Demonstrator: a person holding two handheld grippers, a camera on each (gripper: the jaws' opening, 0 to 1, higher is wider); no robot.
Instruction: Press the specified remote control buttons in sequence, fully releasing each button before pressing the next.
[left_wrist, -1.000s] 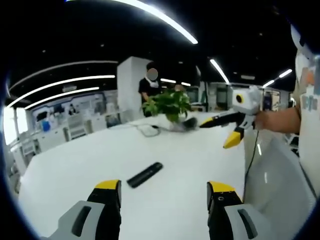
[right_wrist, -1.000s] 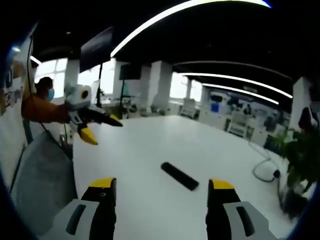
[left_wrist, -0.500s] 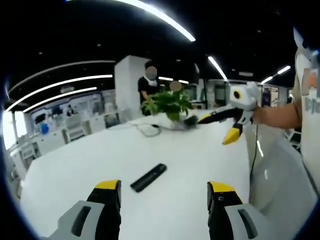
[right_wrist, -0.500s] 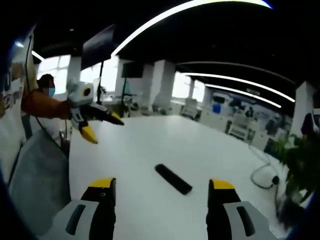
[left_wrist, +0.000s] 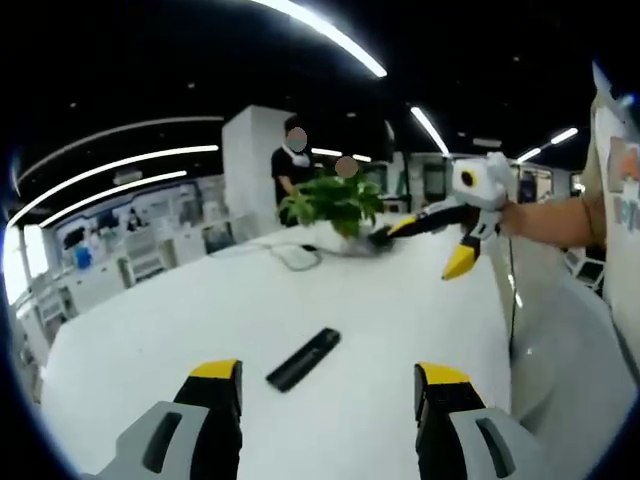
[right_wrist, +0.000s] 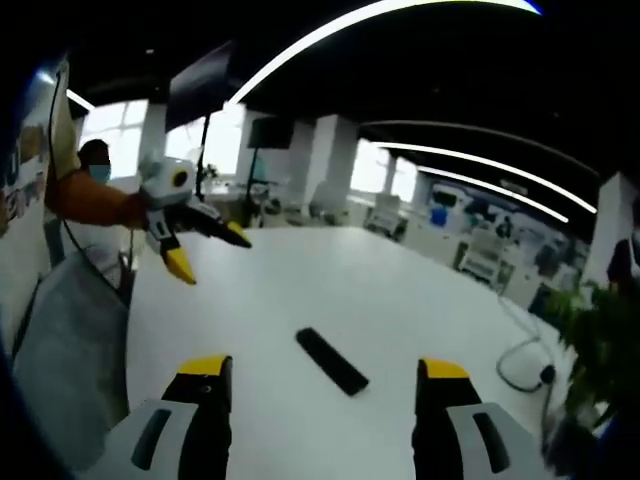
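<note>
A black remote control (left_wrist: 303, 359) lies flat on the white table (left_wrist: 150, 330), ahead of my left gripper (left_wrist: 330, 385), which is open with nothing between its yellow-tipped jaws. In the right gripper view the same remote (right_wrist: 332, 361) lies between and beyond the jaws of my right gripper (right_wrist: 323, 382), also open and empty. Each gripper hangs above the table, apart from the remote. The right gripper (left_wrist: 432, 240) shows in the left gripper view at upper right, held by a hand. The left gripper (right_wrist: 202, 242) shows in the right gripper view at upper left.
A potted green plant (left_wrist: 333, 205) stands at the table's far side, with a white cable and adapter (left_wrist: 296, 257) beside it. Two people stand behind the plant. A person's sleeve (right_wrist: 85, 210) and grey clothing (right_wrist: 65, 340) border the table. Office desks fill the background.
Both cameras have drifted slightly; the remote sits a little further right in the left gripper view and further left in the right gripper view. The remote has not moved on the table.
</note>
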